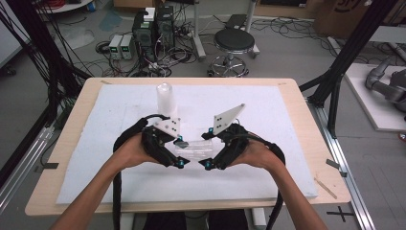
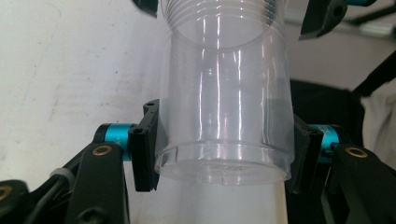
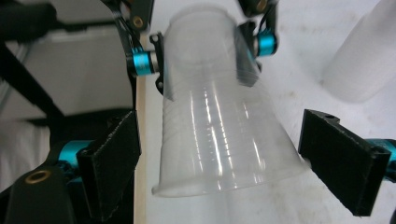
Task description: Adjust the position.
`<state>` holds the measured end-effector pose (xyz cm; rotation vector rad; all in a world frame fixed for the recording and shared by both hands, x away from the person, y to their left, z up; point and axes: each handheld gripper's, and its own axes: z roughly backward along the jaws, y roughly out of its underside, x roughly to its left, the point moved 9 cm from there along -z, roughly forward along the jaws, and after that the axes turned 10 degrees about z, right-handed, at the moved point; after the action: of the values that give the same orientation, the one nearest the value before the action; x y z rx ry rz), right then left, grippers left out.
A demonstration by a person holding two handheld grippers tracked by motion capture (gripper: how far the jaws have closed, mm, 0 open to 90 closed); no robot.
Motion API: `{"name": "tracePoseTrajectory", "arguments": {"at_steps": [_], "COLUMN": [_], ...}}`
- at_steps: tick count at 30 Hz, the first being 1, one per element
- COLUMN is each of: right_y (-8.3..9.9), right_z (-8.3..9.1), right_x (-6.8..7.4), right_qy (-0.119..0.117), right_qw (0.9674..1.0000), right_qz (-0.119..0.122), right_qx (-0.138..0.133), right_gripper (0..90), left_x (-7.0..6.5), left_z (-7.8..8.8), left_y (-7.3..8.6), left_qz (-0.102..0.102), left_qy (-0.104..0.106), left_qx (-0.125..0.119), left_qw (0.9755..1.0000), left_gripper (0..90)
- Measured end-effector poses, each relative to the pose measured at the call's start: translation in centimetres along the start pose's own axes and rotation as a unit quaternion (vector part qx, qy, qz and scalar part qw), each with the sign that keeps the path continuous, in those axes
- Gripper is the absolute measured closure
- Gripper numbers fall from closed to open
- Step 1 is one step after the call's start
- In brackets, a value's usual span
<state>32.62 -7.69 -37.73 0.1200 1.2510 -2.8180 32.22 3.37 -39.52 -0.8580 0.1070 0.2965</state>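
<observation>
A clear plastic cup [image 1: 196, 147] lies level just above the white foam mat [image 1: 110, 177], held between the two grippers. My left gripper [image 1: 180, 152] is shut on its base end; in the left gripper view the pads [image 2: 145, 149] press both sides of the cup [image 2: 224, 107] near its bottom. My right gripper [image 1: 209, 148] is open around the rim end. In the right gripper view its black pads [image 3: 112, 163] stand a little off each side of the cup [image 3: 219, 135]. The left gripper [image 3: 205, 56] is seen clamped on the far end.
A second, frosted cup [image 1: 164, 98] stands upside down on the mat behind the grippers, and shows as a white cylinder [image 3: 359, 60] in the right gripper view. The wooden table [image 1: 57, 158] rims the mat. A stool [image 1: 233, 40] and computer boxes [image 1: 153, 28] sit on the floor beyond.
</observation>
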Motion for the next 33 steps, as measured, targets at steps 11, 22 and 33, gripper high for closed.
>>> {"name": "tracePoseTrajectory", "arguments": {"at_steps": [11, 22, 33], "right_y": [-0.4, 0.3, 0.5], "right_z": [2.0, 2.2, 1.4], "right_x": [-0.1, 0.6, 0.9], "right_qy": [0.052, 0.056, 0.044], "right_qw": [0.9872, 0.9676, 0.9590], "right_qz": [-0.022, -0.042, -0.050], "right_qx": [-0.149, -0.243, -0.276], "right_gripper": [13.2, 13.3, 13.4], "left_x": [-0.1, 0.0, -0.7], "left_z": [1.5, 0.9, 0.6], "left_y": [0.5, 1.2, 0.3], "left_qz": [0.035, 0.045, 0.037], "left_qy": [0.031, 0.052, 0.068], "left_qx": [-0.194, -0.267, -0.294], "left_qw": [0.9799, 0.9612, 0.9528], "left_gripper": [41.4, 41.3, 41.3]}}
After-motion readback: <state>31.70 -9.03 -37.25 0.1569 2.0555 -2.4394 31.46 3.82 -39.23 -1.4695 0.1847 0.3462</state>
